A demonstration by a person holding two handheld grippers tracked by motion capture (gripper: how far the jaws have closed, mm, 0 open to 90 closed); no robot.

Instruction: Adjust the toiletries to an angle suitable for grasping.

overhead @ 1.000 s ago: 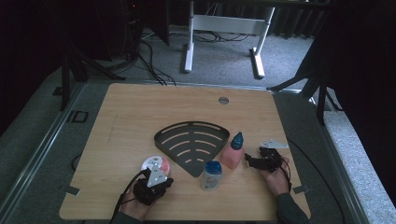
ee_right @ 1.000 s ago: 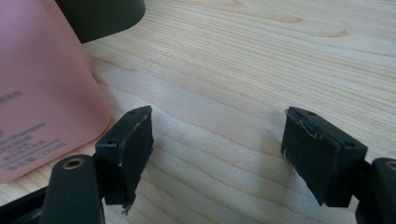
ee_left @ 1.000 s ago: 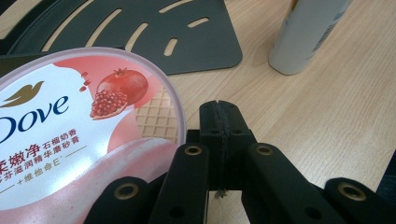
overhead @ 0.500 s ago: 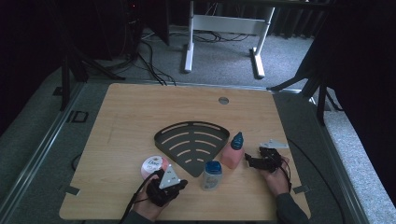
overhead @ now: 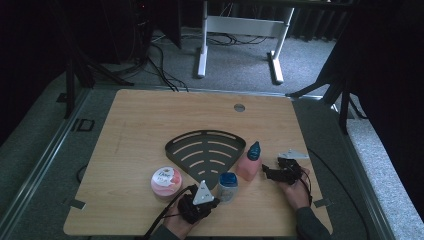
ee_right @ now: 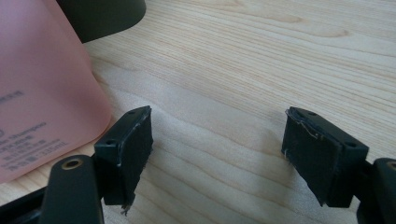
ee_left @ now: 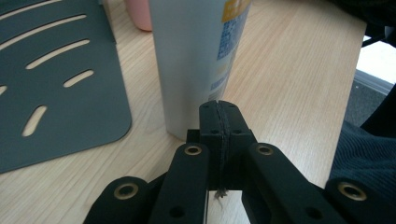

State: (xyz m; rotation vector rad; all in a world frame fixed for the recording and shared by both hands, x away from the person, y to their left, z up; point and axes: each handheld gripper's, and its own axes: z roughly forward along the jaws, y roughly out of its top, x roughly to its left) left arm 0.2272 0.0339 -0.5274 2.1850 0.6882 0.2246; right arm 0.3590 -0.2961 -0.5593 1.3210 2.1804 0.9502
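A white bottle with a blue cap [overhead: 228, 186] stands near the table's front edge, and its body [ee_left: 196, 60] fills the space just ahead of my left gripper [ee_left: 219, 109]. That gripper's jaws are pressed together with nothing between them, the tips just short of the bottle's base. From above, the left gripper [overhead: 207, 200] sits just left of the bottle under its grey plate. My right gripper [ee_right: 217, 140] is open and empty, low over the wood, with a pink bottle [ee_right: 42, 93] just to its left. From above, the right gripper [overhead: 269, 172] points at the pink bottle [overhead: 250, 162].
A dark slotted fan-shaped tray [overhead: 205, 152] lies mid-table, its edge close to both bottles [ee_left: 56, 84]. A pink jar with a white lid [overhead: 166, 181] stands left of my left hand. The table's front edge is close behind both hands. A desk frame stands on the floor beyond.
My left gripper has slid to the right, from in front of the pink jar to just beside the white bottle. The right gripper has stayed where it was.
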